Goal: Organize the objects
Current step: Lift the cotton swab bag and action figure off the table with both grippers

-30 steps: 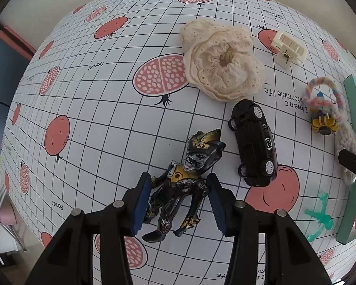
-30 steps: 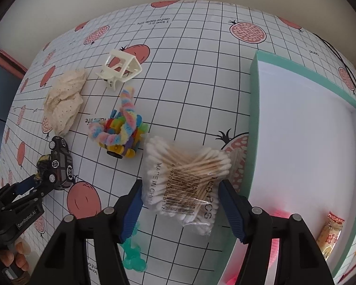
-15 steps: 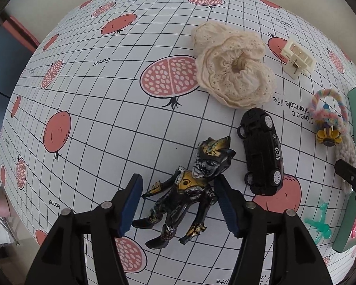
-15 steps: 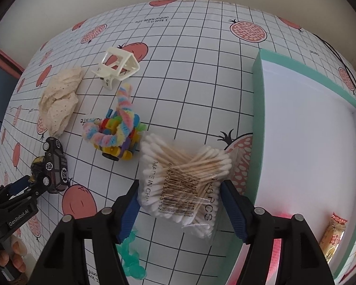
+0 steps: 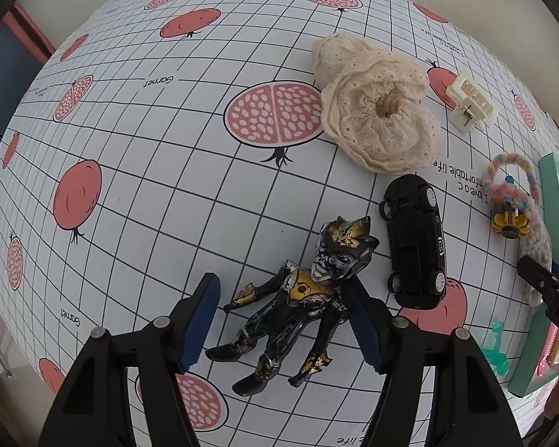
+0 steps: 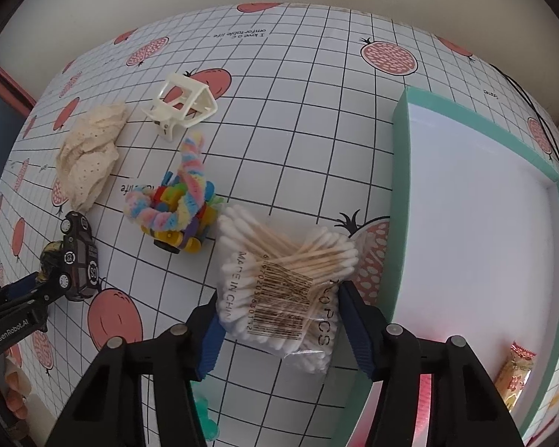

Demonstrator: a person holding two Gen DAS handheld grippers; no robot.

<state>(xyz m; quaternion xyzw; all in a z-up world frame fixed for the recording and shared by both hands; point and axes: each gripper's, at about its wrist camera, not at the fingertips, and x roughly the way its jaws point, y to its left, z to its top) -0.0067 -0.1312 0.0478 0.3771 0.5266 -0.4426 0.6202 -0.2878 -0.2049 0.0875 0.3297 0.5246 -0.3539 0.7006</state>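
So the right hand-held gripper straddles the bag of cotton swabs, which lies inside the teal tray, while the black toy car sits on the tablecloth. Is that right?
Not quite. The right wrist view shows the bag of cotton swabs lying on the tablecloth beside the teal tray, not inside it. The right hand-held gripper does straddle it, and the black toy car sits on the tablecloth.

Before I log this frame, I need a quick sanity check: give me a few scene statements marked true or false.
1. The black and gold toy figure lies between the left gripper fingers, unpinched. True.
2. The clear bag of cotton swabs sits inside the teal-rimmed white tray. False: it lies on the tablecloth beside the tray.
3. The black toy car lies beside the figure. True.
4. The cream lace scrunchie is in the right gripper. False: its fingers have just been closing around the swab bag.
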